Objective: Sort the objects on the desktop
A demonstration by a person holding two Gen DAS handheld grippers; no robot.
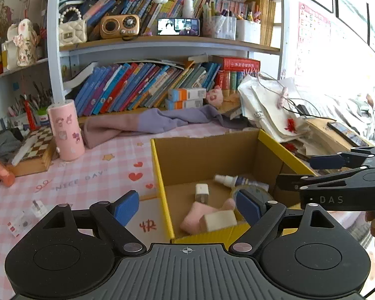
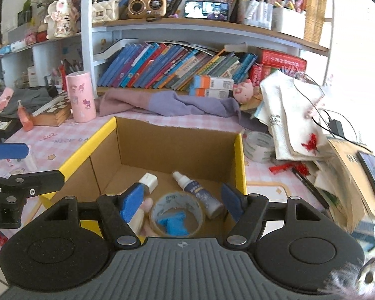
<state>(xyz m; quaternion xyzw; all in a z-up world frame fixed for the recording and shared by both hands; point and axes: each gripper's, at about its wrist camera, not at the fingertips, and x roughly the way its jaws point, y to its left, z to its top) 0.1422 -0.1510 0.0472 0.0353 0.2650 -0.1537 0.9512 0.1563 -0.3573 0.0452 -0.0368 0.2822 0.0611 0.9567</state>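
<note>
A: Where do the sorted things sit?

B: In the cardboard box (image 2: 177, 145) with the yellow rim, standing on the pink checked table (image 1: 87, 175); on its floor lie a roll of clear tape (image 2: 176, 214) with something blue inside its ring, a small spray bottle (image 2: 200, 192) on its side just beside the roll, a white charger plug (image 2: 149, 180) near the left wall, and a pink and cream soft piece (image 1: 207, 218) at the near corner.

A: And the tongs?

B: The right tongs (image 2: 181, 203) hang over the near edge of the box, their blue pads spread wide with nothing between them; the tape roll lies below that gap, apart from both pads; the left tongs (image 1: 187, 206) are just as wide apart and empty, one pad over the table outside the box's left wall, the other over the box.

A: Anything outside the box?

B: A second tape roll (image 2: 258, 146) rests on the table just beside the box's right wall, near a heap of white papers (image 2: 295, 122); to the left stand a pink cylinder (image 1: 66, 130) with stickers and a chessboard box (image 1: 35, 150) close by it; a purple cloth (image 1: 147, 122) lies behind the box along the bookshelf (image 1: 162, 47); small white packets (image 1: 25, 217) lie on the table near the left tongs.
</note>
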